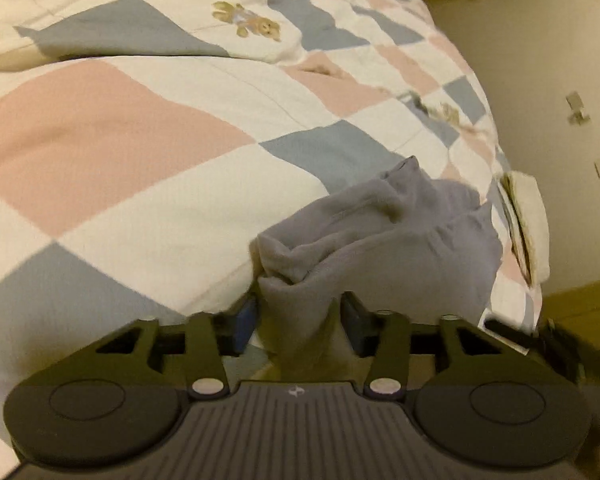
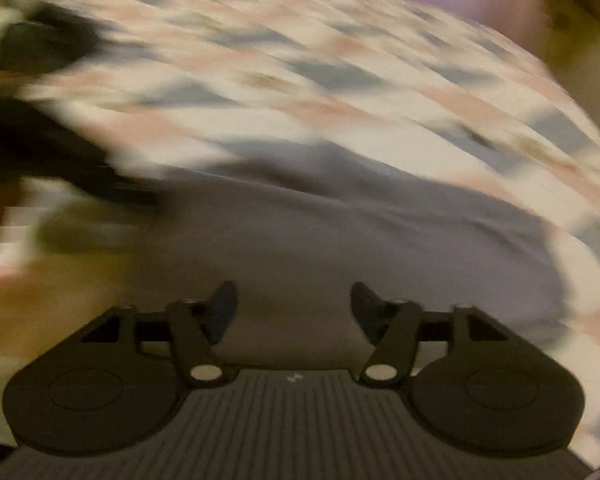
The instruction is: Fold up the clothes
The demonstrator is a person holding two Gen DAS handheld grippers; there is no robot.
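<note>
Left gripper (image 1: 298,308) had its jaws closed on a bunched fold of the grey garment (image 1: 380,236); cloth rose from between the fingers at lower centre of the left wrist view and billowed up and right. Checked quilt (image 1: 140,160) lay behind it, filling the left and upper frame, with the bed edge toward the right.

Right wrist view was badly motion-blurred. Right gripper (image 2: 294,308) had its jaws spread apart with nothing between them. The grey garment (image 2: 340,232) spread straight ahead of those jaws, its long axis seemingly running left to right across mid-frame, though the blur made that uncertain.

Judgement: the right gripper was positioned to take a second hold, with the free cloth directly ahead of it.
</note>
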